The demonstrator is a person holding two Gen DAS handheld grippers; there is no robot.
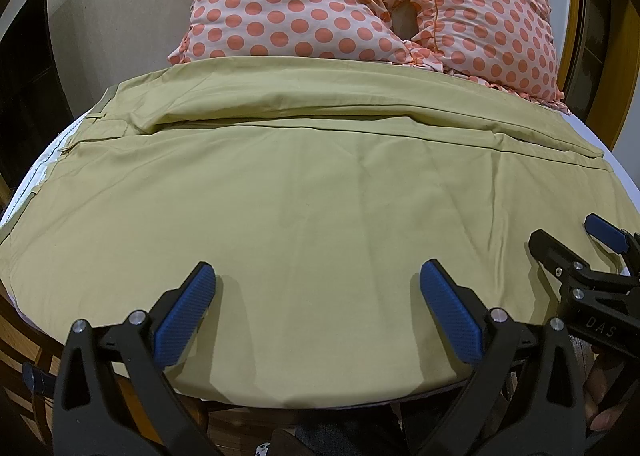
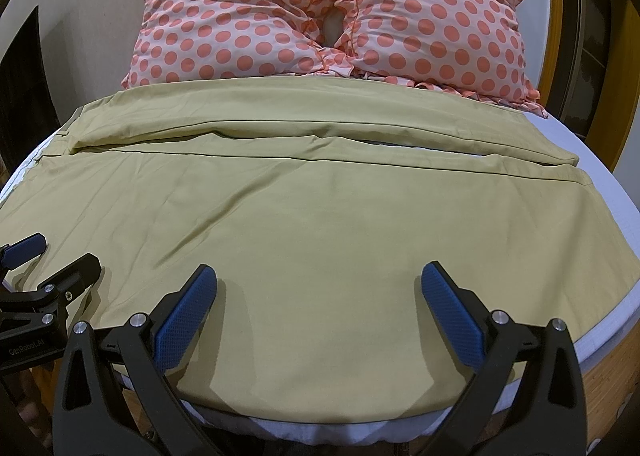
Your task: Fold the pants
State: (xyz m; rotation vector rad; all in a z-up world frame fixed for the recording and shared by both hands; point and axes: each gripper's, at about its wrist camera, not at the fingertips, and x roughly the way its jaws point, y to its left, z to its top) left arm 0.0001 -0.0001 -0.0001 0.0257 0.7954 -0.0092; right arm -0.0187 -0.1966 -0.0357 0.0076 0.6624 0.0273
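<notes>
Khaki pants [image 1: 304,192] lie spread flat across the bed, waistband at the left, leg hems at the right, the two legs side by side; they also show in the right wrist view [image 2: 320,216]. My left gripper [image 1: 316,276] is open and empty, just above the near leg's front edge. My right gripper [image 2: 318,276] is open and empty over the same leg, further right. Each gripper shows in the other's view: the right one [image 1: 560,240] at the right edge, the left one [image 2: 60,252] at the left edge, both open.
Two pink pillows with orange dots [image 1: 360,0] lie behind the pants, also in the right wrist view [image 2: 332,12]. White bed sheet [image 2: 592,192] shows at the right. The wooden bed frame [image 2: 608,368] runs below the front edge.
</notes>
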